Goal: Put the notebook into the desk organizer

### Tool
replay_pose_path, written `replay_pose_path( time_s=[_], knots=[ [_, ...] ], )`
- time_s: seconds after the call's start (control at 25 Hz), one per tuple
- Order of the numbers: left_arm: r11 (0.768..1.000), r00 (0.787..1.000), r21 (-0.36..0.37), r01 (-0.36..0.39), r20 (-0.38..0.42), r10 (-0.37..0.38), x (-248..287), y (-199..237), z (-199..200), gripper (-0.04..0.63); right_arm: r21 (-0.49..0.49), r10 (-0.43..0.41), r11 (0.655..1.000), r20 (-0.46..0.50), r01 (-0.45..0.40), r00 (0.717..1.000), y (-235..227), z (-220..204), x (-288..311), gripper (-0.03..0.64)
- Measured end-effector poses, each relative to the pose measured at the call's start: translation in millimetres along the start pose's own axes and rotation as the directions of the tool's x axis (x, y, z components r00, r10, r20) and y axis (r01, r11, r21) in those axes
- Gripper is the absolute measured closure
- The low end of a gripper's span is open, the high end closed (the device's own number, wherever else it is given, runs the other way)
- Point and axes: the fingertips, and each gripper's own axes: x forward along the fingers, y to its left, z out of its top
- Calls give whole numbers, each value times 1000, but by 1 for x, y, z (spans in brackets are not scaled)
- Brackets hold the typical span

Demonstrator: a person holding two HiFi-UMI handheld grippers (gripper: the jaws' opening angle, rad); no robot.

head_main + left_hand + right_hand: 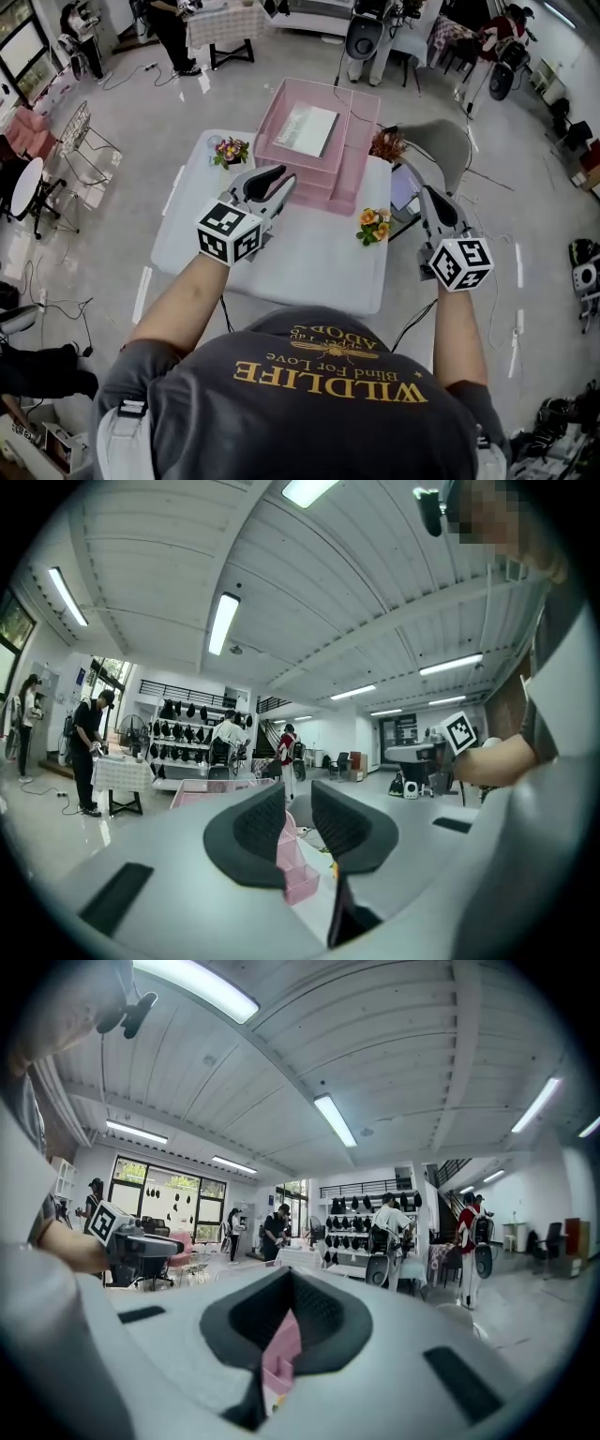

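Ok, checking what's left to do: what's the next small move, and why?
Probably just draw both grippers back and stop: the notebook already lies in the pink desk organizer, and neither the left gripper nor the right gripper holds anything.

White notebook (307,129), flat inside pink desk organizer (349,173)

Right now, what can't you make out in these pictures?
- Cover of the notebook, head view: print too small to read.
- The notebook itself, both gripper views: hidden behind the pink wall of the desk organizer.
- Standing person, head view: upper body cut off by the top edge.
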Motion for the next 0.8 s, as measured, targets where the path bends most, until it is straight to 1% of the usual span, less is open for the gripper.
replay_pose_path(
  time_s=[0.12,0.16,0.28,0.48,0.8],
  knots=[
    [999,999,-34,-13,38,14,-10,-7,-2,576,2,-5,1000,-2,5,1000,2,-7,-12,617],
    [999,998,-46,-10,54,12,-13,-9,-2,592,5,-8,1000,-4,8,1000,1,-9,-15,618],
    [998,997,-64,8,80,-3,-17,-14,-4,593,26,-18,999,-9,18,1000,-3,-16,-23,618],
    [997,997,-80,19,76,-13,-14,-18,-8,594,45,-25,999,1,24,1000,-8,-19,-26,618],
    [999,997,-35,27,73,-25,-13,-25,-6,594,43,-25,999,5,25,1000,-10,-20,-25,618]
  ],
)
